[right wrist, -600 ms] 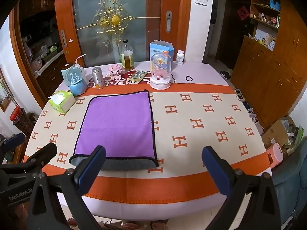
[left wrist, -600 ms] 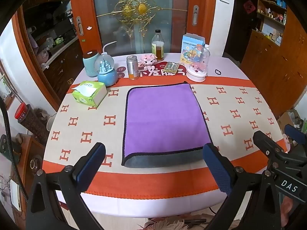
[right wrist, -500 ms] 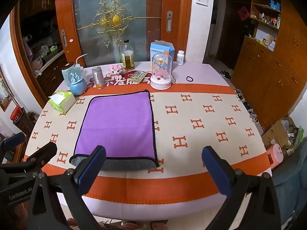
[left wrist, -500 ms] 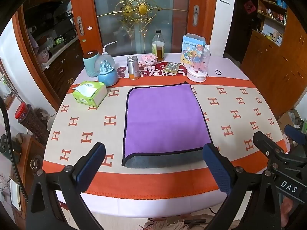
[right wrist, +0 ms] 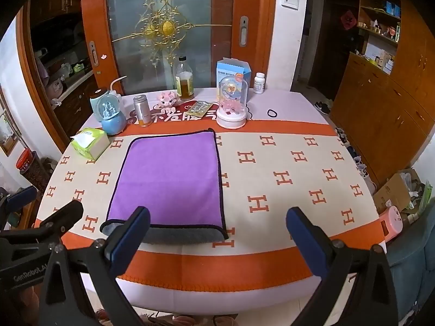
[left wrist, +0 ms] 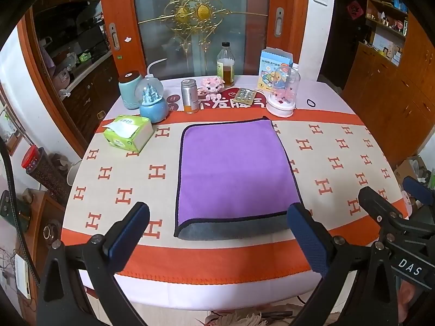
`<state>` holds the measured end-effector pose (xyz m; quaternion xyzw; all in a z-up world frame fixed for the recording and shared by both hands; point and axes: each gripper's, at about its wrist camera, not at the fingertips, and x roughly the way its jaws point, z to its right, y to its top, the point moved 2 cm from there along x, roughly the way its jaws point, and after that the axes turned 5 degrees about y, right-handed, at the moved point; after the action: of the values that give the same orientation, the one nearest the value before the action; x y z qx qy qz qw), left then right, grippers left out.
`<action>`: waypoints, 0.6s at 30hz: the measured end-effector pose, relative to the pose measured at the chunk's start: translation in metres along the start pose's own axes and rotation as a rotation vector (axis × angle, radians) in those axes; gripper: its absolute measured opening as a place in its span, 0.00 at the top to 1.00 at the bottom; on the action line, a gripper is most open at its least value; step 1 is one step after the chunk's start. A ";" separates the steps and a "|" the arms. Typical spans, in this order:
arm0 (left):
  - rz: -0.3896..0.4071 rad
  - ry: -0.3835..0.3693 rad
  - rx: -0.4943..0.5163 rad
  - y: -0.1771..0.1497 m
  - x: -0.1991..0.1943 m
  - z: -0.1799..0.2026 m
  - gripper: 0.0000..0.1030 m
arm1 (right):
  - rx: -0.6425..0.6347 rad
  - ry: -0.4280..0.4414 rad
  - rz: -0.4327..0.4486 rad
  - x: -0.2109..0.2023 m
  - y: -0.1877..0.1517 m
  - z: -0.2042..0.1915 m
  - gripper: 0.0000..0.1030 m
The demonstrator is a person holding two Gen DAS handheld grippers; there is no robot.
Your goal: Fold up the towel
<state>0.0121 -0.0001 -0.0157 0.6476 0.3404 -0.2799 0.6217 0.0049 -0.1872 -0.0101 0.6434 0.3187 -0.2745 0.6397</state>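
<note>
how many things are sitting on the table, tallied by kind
towel: 1
tissue box: 1
bottles (oil bottle, white pill bottle): 2
silver can: 1
teal canister: 1
snow globe: 1
pink toy: 1
dome figurine: 1
blue carton: 1
pill blister pack: 1
hair tie: 1
total: 12

Both cameras look from the table's (left wrist: 217, 260) near edge toward the glass door (right wrist: 163, 32), the left seemingly a little nearer; both views share the purple towel (left wrist: 233, 171) and far clutter.
</note>
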 end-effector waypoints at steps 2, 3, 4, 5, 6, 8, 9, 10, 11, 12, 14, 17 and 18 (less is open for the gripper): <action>-0.001 0.000 0.000 0.000 0.000 0.000 0.02 | -0.002 0.000 0.000 0.001 0.000 0.000 0.02; -0.001 0.000 0.000 0.000 0.000 0.000 0.02 | -0.002 0.000 -0.001 0.001 0.000 0.000 0.02; -0.001 0.000 0.000 0.000 0.000 0.000 0.02 | -0.002 0.000 -0.001 0.001 0.000 0.000 0.02; -0.001 0.001 0.000 0.000 0.000 0.000 0.02 | -0.002 0.001 -0.001 0.002 0.000 0.001 0.02; -0.001 0.000 0.000 0.000 0.000 0.000 0.02 | -0.001 0.000 -0.002 0.002 0.001 -0.001 0.02; -0.002 0.000 0.001 0.000 0.000 0.000 0.02 | -0.001 0.001 -0.002 0.002 0.001 -0.001 0.02; -0.002 0.000 0.000 0.000 0.000 0.000 0.02 | -0.001 0.001 -0.002 0.003 0.001 -0.001 0.02; -0.001 0.001 0.000 0.000 0.000 0.000 0.02 | -0.002 0.001 -0.002 0.003 0.001 -0.001 0.02; -0.001 0.001 0.000 0.000 0.000 0.000 0.02 | -0.002 0.002 -0.002 0.004 0.001 0.000 0.02; -0.001 0.001 0.000 0.000 0.000 0.000 0.02 | -0.002 0.002 -0.002 0.004 0.001 0.000 0.02; -0.001 0.002 0.001 0.000 0.000 0.000 0.02 | -0.002 0.002 -0.002 0.004 0.001 -0.002 0.02; -0.002 0.001 0.001 0.000 0.000 0.000 0.02 | -0.002 0.003 -0.003 0.005 0.001 0.000 0.02; -0.002 0.001 0.001 0.000 0.000 0.000 0.02 | -0.002 0.003 -0.003 0.006 0.001 -0.001 0.02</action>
<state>0.0120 -0.0002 -0.0156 0.6476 0.3411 -0.2804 0.6210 0.0094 -0.1863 -0.0137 0.6427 0.3206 -0.2742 0.6395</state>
